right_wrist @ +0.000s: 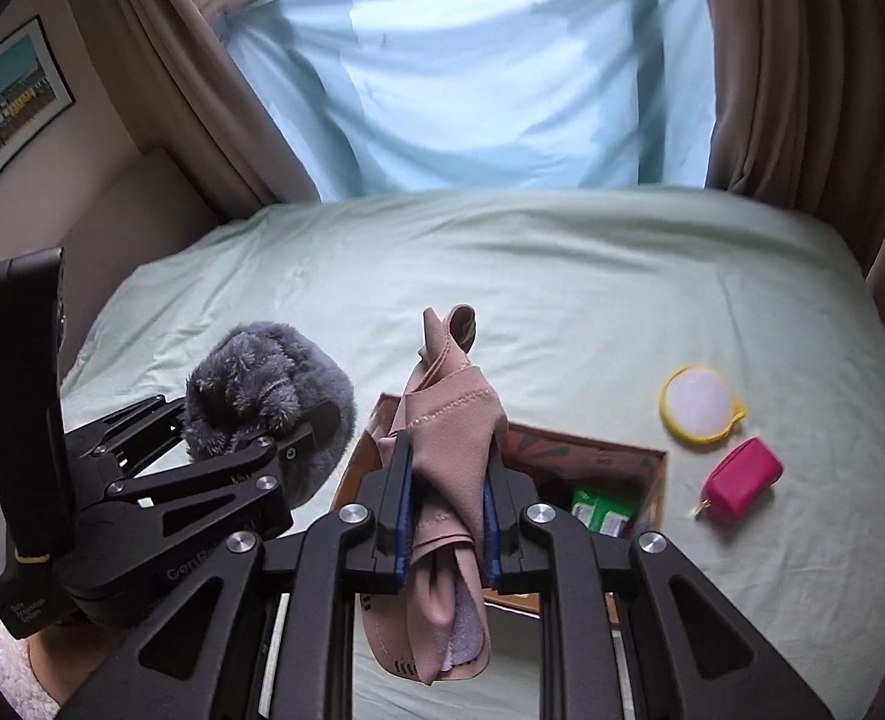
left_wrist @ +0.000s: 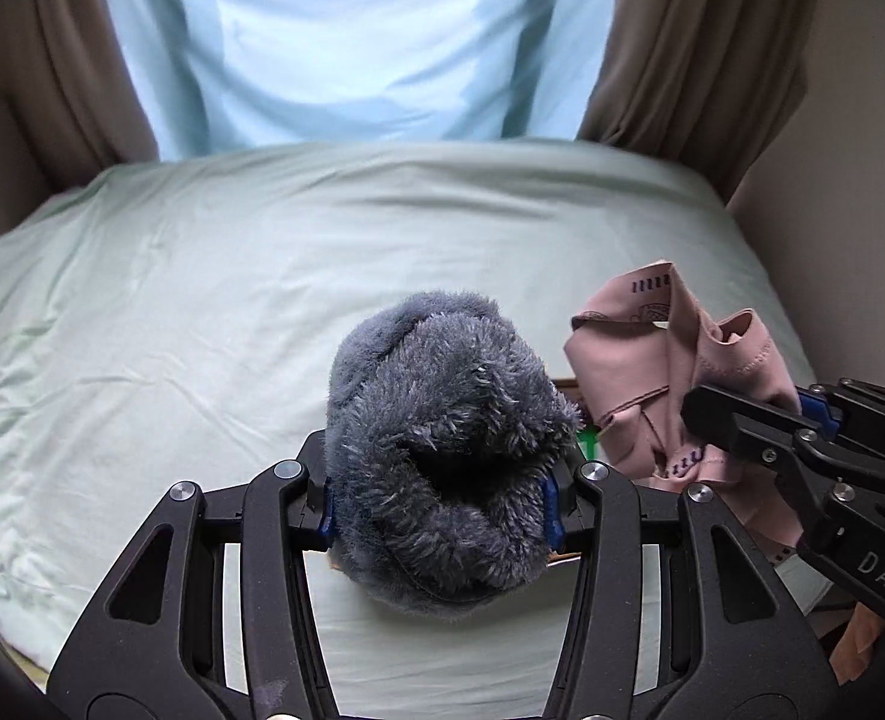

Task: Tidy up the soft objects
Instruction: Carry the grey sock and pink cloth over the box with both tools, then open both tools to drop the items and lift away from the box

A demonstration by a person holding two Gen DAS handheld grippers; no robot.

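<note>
My left gripper [left_wrist: 439, 504] is shut on a fluffy grey-blue plush item [left_wrist: 442, 438] and holds it above the bed. It also shows in the right wrist view [right_wrist: 262, 396], left of the box. My right gripper [right_wrist: 445, 516] is shut on a crumpled pink cloth [right_wrist: 448, 438] and holds it over the left part of an open cardboard box [right_wrist: 652, 480]. In the left wrist view the pink cloth [left_wrist: 670, 372] hangs to the right of the plush item, with the right gripper's fingers [left_wrist: 742, 426] on it.
The pale green bed sheet [right_wrist: 562, 276] fills the scene. Green packets [right_wrist: 601, 513] lie in the box. A yellow-rimmed round pad [right_wrist: 700, 402] and a small pink pouch [right_wrist: 742, 480] lie right of the box. Brown curtains [right_wrist: 802, 60] and a blue sheet [right_wrist: 472, 72] hang behind.
</note>
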